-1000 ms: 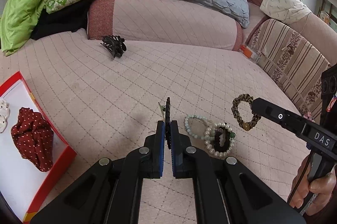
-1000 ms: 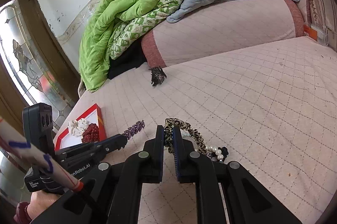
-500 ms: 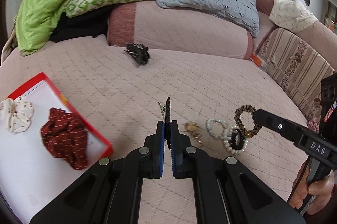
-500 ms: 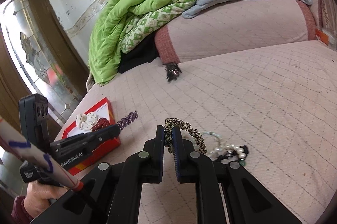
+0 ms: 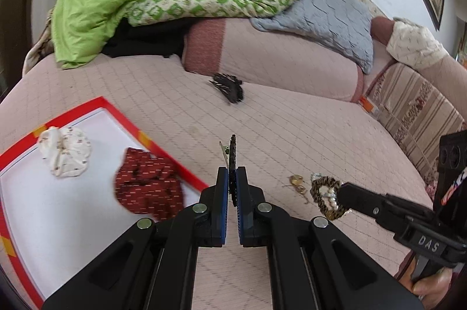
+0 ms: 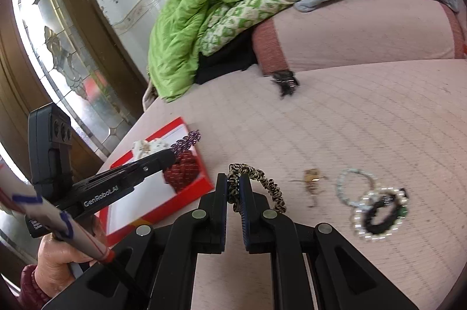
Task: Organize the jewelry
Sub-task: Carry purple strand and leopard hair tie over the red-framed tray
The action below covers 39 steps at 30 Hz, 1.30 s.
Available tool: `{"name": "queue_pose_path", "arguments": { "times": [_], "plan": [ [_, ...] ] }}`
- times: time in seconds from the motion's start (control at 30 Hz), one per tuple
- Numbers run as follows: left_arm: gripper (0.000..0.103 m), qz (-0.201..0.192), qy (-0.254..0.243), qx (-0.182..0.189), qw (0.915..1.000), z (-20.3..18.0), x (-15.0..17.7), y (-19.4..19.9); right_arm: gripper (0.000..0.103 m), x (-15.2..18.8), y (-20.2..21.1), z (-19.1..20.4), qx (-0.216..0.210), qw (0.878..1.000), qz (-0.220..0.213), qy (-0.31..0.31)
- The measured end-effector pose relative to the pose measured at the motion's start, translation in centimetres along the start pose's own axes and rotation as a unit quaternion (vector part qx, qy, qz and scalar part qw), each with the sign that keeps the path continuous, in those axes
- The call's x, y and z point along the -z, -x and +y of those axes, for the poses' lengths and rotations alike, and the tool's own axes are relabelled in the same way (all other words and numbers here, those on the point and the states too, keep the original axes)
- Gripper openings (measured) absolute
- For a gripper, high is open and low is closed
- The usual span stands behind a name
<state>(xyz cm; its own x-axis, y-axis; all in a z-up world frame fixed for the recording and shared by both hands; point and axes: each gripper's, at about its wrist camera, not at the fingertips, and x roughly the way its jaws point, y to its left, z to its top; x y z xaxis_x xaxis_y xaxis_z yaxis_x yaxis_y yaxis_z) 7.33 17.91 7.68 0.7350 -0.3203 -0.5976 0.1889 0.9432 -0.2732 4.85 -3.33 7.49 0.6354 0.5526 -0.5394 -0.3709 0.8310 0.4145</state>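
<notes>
**A:** Left wrist view first: the left gripper [image 5: 232, 187] points out and down over the pink couch seat [image 5: 292, 129], jaws clamped on a thin dark hair clip [image 5: 232, 161] that stands on edge at the middle of the frame. Lower right, the right gripper [image 5: 338, 194] comes in at a slant with a leopard scrunchie [image 5: 324, 197] pinched at its tip, and a bit of the hand [image 5: 429, 285] shows on its handle.

**B:** Right wrist view matches that. The right gripper [image 6: 233, 189] is closed on the scrunchie [image 6: 256, 181], which loops off to the right of the jaws. At left, the left hand [image 6: 58, 263] grips its handle and the left gripper [image 6: 172, 154] tip sits over the red tray [image 6: 192, 190].

**A:** What changed from a second ago?

**B:** Both grippers have swung toward the tray. In the left view it was a sliver at the left edge; now it fills the lower left, with the white scrunchie [image 5: 65, 152] and red dotted scrunchie [image 5: 149, 187] lying in it. The bracelets [image 6: 376, 208] and gold piece [image 6: 312, 178] have slid off to the right, and both grips are unchanged.
</notes>
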Motion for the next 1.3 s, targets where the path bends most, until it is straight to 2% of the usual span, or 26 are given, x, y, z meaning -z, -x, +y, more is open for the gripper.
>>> {"name": "queue_pose_path", "arguments": {
  "times": [0.37, 0.53, 0.7, 0.83, 0.97, 1.1, 1.3],
  "plan": [
    [0.005, -0.020, 0.051, -0.035, 0.9979, 6.8, -0.2, 2.7, 0.009, -0.1, -5.1, 7.9, -0.040, 0.998, 0.028, 0.033],
    [0.005, -0.018, 0.077, -0.048, 0.9957, 9.9, -0.2, 3.4, 0.009, -0.3, -6.9, 10.4, -0.052, 0.997, 0.040, 0.042],
    [0.005, -0.013, 0.096, -0.080, 0.9921, 13.2, -0.2, 3.9, 0.009, -0.4, -8.9, 12.7, -0.061, 0.995, 0.057, 0.057],
    [0.005, -0.008, 0.129, -0.108, 0.9857, 16.6, 0.1, 4.1, 0.009, -0.2, -10.4, 14.4, -0.064, 0.993, 0.072, 0.073],
    [0.005, 0.003, 0.157, -0.116, 0.9808, 19.1, 0.4, 3.9, 0.009, 0.0, -12.1, 15.7, -0.067, 0.991, 0.088, 0.082],
    [0.005, 0.016, 0.174, -0.123, 0.9769, 20.6, 0.9, 3.6, 0.009, 0.2, -14.1, 16.4, -0.061, 0.988, 0.105, 0.090],
    [0.005, 0.023, 0.182, -0.122, 0.9754, 21.4, 1.2, 3.6, 0.009, 0.7, -16.9, 16.9, -0.045, 0.986, 0.129, 0.100]
  ]
}}
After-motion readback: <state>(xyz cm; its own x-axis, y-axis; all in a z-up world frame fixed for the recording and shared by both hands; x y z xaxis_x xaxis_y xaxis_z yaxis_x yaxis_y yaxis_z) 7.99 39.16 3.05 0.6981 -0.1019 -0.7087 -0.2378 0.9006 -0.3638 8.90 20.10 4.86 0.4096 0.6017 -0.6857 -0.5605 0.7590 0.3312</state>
